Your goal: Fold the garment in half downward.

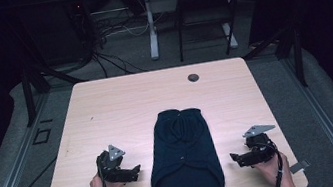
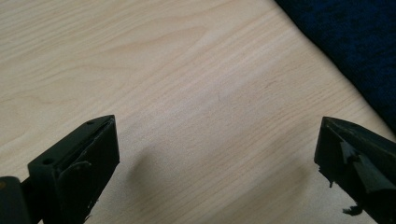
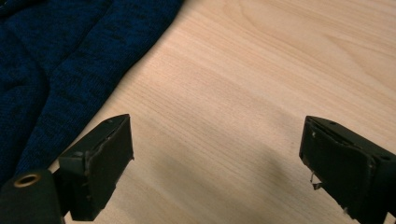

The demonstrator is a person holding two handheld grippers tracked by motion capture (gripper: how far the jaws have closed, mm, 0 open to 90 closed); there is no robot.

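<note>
Currently both jaws stand wide, empty: left gripper [image 1: 134, 172] and right gripper [image 1: 236, 158] flank the sweater [image 1: 183, 156]; shallow pinch risks snagging one layer only, w/ fold slumping.

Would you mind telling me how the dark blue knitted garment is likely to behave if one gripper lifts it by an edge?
The dark blue garment would probably sag and unfold, since it is soft knit lying folded flat. Its coarse weave suggests the jaws should grip without slipping. Pushed across the smooth wooden table, it would likely bunch up.
</note>
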